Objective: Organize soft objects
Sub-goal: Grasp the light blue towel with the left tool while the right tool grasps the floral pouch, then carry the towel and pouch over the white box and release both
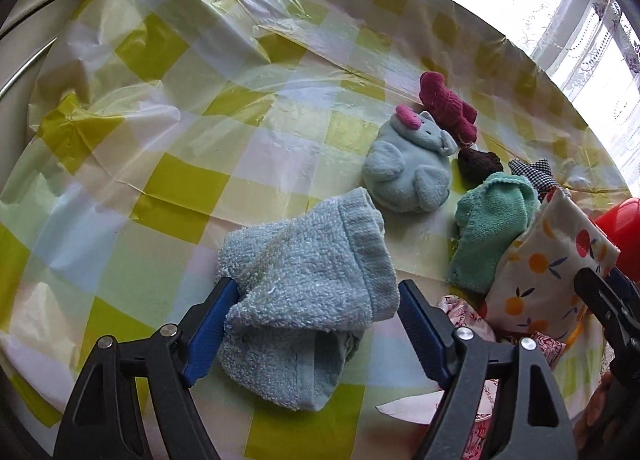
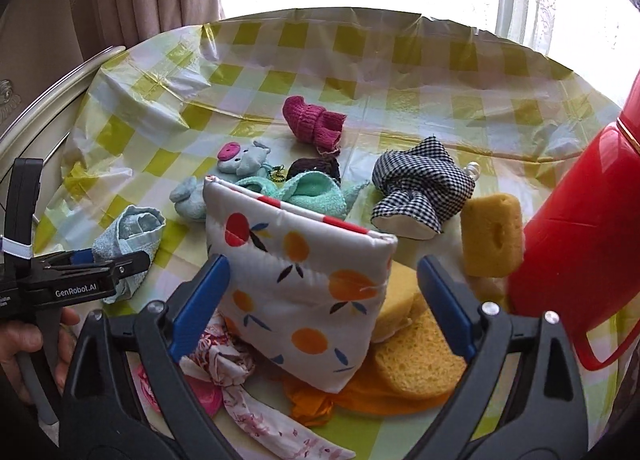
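Between the blue pads of the left gripper (image 1: 316, 324) lies a rolled pale blue towel (image 1: 304, 300), resting on a round table under a green and white checked cloth (image 1: 160, 107). One pad brushes or nearly touches the towel's near edge while the other stands clear of it, so the jaws are apart and the towel is not held. Just ahead of this gripper sits a small pale blue plush toy (image 1: 408, 171), with a magenta knitted piece (image 1: 446, 105) beyond it and a green washcloth (image 1: 492, 219) ahead and to one side. Over on the other side, the right gripper (image 2: 322, 308) also has its jaws spread wide, straddling a padded white pouch printed with oranges (image 2: 304, 284); neither pad presses on it. Beside that pouch lie yellow sponges (image 2: 416, 356), with a checked cloth bundle (image 2: 420, 187) ahead and a red jug (image 2: 576, 227) crowding the outer side. A person's hand (image 2: 24, 344) grips the handle of the left tool. Each gripper seems to be either setting its item down or about to take it; which one cannot be told. To do this well, each pad pair should centre on the bulk of its item, close slowly so the fabric bunches evenly, and lift straight up, keeping the right tool away from the jug.
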Available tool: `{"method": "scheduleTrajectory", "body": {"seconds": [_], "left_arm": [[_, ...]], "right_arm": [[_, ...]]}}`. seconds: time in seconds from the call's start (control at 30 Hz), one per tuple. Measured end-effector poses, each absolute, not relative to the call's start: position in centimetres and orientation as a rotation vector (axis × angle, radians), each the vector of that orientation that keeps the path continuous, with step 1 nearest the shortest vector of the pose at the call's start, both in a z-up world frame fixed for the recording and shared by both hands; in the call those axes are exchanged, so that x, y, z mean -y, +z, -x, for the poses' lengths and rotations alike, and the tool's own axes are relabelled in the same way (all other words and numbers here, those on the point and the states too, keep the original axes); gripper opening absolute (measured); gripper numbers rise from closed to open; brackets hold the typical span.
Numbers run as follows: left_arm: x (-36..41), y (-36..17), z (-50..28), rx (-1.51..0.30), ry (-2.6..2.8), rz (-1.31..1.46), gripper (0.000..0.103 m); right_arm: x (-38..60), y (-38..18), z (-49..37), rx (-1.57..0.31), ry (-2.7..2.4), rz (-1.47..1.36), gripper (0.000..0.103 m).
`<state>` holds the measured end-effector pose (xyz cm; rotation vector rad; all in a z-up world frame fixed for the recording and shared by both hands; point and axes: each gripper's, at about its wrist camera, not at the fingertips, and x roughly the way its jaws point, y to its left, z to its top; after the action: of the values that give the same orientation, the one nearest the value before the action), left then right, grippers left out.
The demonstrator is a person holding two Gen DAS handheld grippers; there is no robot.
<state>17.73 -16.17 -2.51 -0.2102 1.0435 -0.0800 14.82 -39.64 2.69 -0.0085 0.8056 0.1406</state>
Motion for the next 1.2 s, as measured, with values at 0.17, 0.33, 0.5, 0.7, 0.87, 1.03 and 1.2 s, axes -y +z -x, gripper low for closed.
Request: {"method": "scheduleTrajectory", "body": {"seconds": [0.17, 0.33, 0.5, 0.7, 0.87, 1.03, 1.2], "left_arm": [[15.9, -2.6, -17.4, -1.024, -0.072, 0.211, 0.070], [15.4, -2.4, -17.0, -1.011, -0.069, 0.232, 0.051], [15.7, -2.4, -16.7, -1.000, -0.072, 0.218, 0.045], [15.6, -2.4, -16.1, -0.971, -0.071, 0.223, 0.032], [15.3, -1.4, -14.7, -0.897, -0.066, 0.245, 0.025], [15.8, 1.2, -12.5, -0.758, -0.057, 0.202, 0.024], [16.9, 3.7, -10.2, -0.621, -0.041, 0.129, 0.024]], "right_arm": [[37.1, 2.0, -13.8, -0.808, 0.240, 0.077, 0.089], [36.0, 1.0, -12.8, -0.830, 0.288, 0.083, 0.056], [35.6, 1.5, -12.5, -0.822, 0.326, 0.049, 0.058], [34.2, 1.0, -13.1, -0.826, 0.304, 0.077, 0.056], [34.1, 1.4, -11.7, -0.760, 0.307, 0.073, 0.041], [34.7, 3.5, -9.3, -0.612, 0.279, 0.061, 0.040], [36.1, 5.1, -7.0, -0.503, 0.187, 0.039, 0.040]]}}
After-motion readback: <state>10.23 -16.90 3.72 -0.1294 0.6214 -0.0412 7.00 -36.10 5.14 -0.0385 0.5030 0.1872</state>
